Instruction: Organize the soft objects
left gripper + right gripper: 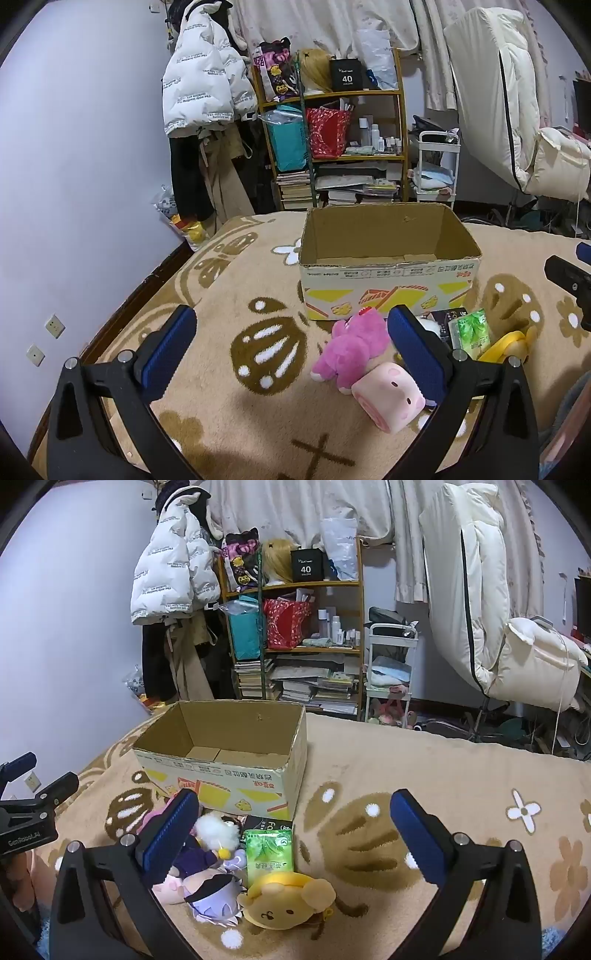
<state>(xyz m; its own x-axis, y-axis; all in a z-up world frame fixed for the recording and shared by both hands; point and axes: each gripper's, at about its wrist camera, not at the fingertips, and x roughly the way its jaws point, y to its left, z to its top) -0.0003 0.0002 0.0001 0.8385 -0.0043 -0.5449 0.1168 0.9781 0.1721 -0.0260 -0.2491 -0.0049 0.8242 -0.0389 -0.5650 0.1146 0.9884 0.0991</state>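
pink cube pig plush sits nearest the left gripper, just inside its right finger, touching a pink stuffed animal behind it. cardboard box stands open-topped further back on the tan patterned blanket, no toys visible inside. right of the pink toys: green tissue pack, a dark packet half hidden behind it, and a yellow plush edge cut off by the finger. from the right wrist, yellow bear plush lies closest, touching a purple-haired doll plush; white fluffy plush and green tissue pack lie between them and the box. right gripper's left finger covers part of the doll pile. right gripper spread wide, holding nothing; left gripper also wide, holding nothing. cluttered shelf and hanging white jacket stand behind the blanket's far edge.
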